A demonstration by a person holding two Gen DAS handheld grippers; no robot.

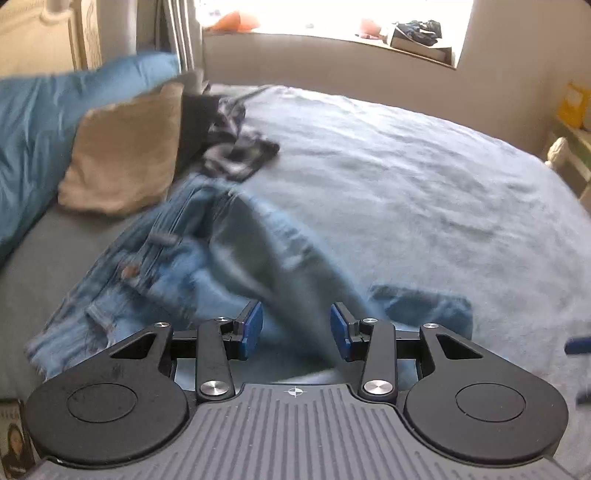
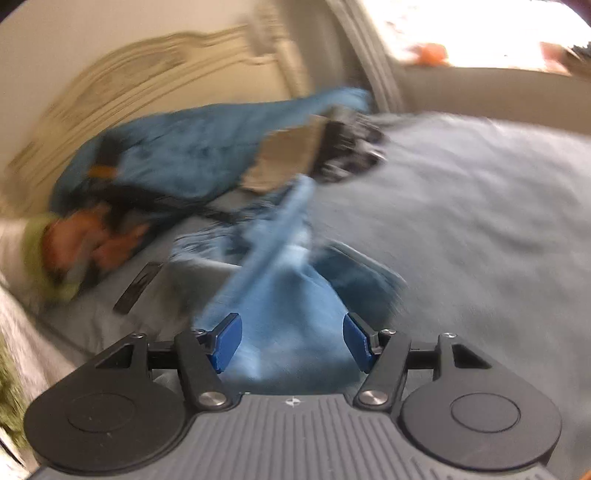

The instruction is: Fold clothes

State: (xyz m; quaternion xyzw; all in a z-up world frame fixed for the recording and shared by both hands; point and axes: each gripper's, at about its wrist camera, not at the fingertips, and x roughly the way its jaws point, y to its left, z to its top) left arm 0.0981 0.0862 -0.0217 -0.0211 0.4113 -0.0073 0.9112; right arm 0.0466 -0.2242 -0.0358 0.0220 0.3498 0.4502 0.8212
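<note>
Bed (image 1: 406,177) open to the right; pillow (image 1: 125,155) & jeans (image 1: 177,251) crowd left.

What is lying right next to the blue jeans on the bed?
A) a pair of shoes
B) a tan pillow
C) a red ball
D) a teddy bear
B: the left wrist view shows a tan pillow lying on the bed just beside the waistband end of the blue jeans, with a big blue pillow behind it.

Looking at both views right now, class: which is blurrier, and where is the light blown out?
Right wrist view: heavy motion smear across the headboard and jeans. Left wrist view: sharper, jeans only mildly smeared. Both: the window is overexposed to white; fisheye bends the bed edges.
</note>
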